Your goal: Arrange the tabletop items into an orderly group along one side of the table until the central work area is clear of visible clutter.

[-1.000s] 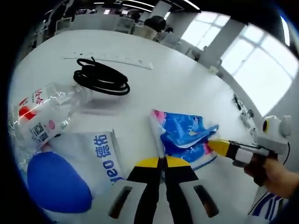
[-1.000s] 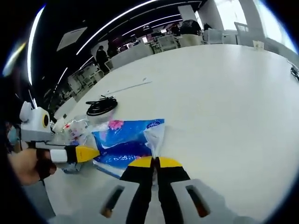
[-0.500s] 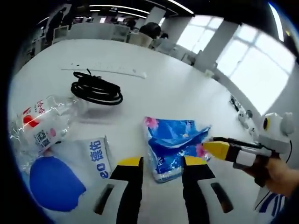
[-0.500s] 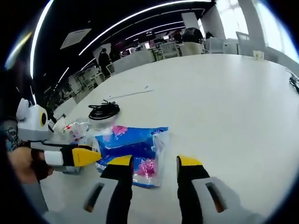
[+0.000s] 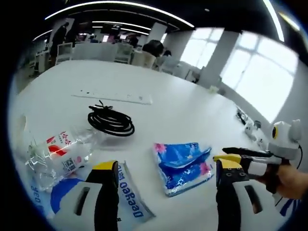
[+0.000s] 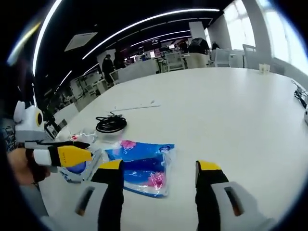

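Observation:
A blue and pink plastic packet (image 5: 183, 166) lies flat on the white table (image 5: 192, 110), just ahead of my left gripper (image 5: 166, 166), which is open and holds nothing. The right gripper (image 5: 236, 156) comes in from the right beside the packet. In the right gripper view the same packet (image 6: 142, 166) lies between and beyond the jaws of my right gripper (image 6: 160, 167), also open and not touching it. The left gripper (image 6: 72, 154) shows at the left. A crumpled clear bottle (image 5: 60, 154) with a red label and a white and blue bag (image 5: 130, 192) lie left of the packet.
A black coiled cable (image 5: 110, 122) lies behind the packet, and a long white strip (image 5: 113, 96) lies further back. Small items sit at the far right table edge (image 5: 250, 125). Wide bare tabletop (image 6: 231, 106) stretches to the right. Chairs and people are far behind.
Both grippers were shut on the blue packet a second ago. They have opened, let it go and drawn back; the packet now lies flat on the table.

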`<state>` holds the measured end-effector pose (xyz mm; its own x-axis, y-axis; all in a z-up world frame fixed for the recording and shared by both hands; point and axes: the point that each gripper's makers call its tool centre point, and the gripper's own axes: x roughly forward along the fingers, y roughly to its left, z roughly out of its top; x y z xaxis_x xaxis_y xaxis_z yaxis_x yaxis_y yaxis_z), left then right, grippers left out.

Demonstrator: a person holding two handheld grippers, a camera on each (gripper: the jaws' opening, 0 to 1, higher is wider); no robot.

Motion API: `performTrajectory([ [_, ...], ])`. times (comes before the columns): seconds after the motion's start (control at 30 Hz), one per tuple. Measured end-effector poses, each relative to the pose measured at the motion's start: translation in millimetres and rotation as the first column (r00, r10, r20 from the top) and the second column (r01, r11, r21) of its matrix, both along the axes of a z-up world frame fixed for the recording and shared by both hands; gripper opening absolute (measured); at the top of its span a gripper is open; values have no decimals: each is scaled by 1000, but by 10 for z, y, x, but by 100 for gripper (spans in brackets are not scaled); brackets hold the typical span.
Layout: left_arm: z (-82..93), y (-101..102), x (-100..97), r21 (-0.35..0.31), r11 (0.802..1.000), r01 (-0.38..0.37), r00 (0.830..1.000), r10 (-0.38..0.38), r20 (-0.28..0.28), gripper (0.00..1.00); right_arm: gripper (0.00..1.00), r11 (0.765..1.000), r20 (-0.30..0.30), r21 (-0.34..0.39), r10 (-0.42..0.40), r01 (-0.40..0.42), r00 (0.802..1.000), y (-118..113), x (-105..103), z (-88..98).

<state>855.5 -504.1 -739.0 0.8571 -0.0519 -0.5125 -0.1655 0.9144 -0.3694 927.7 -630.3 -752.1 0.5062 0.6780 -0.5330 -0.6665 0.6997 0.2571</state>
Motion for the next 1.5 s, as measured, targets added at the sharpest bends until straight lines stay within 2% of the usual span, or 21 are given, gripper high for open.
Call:
performTrajectory([
  [0.13, 101, 38, -30, 10, 1000, 7, 1000, -7, 5, 88, 62, 1000, 13, 9, -5, 5, 1000, 28, -8, 84],
  [0.33, 242, 87, -92, 5, 1000, 20, 999, -20, 46, 86, 62, 1000, 28, 2, 18, -18, 999, 116, -61, 146],
  [0.5, 267, 175, -174, 18, 1000, 24, 998, -25, 57, 84, 62, 1000, 20, 0, 22, -22, 1000, 111, -129, 172],
  [0.63, 280, 219, -218, -4, 1000, 25, 998, -25, 63, 83, 62, 999, 5, 2, 34, -34, 999, 123, -187, 180],
  [0.83, 327, 397, -343, 11, 1000, 14, 997, -15, 70, 83, 63, 998, 19, 3, 56, -56, 998, 212, -186, 214],
  [1.13, 334, 685, -607, 16, 999, -31, 997, 30, 65, 82, 63, 990, 44, -7, 140, -140, 989, 548, -272, 254],
  [1.33, 320, 854, -801, 18, 998, -61, 997, 60, 55, 81, 63, 983, 50, -2, 186, -186, 981, 786, -414, 297],
  [1.5, 323, 920, -877, 12, 997, -82, 995, 81, 50, 79, 63, 973, 59, -15, 232, -232, 971, 993, -455, 274],
])
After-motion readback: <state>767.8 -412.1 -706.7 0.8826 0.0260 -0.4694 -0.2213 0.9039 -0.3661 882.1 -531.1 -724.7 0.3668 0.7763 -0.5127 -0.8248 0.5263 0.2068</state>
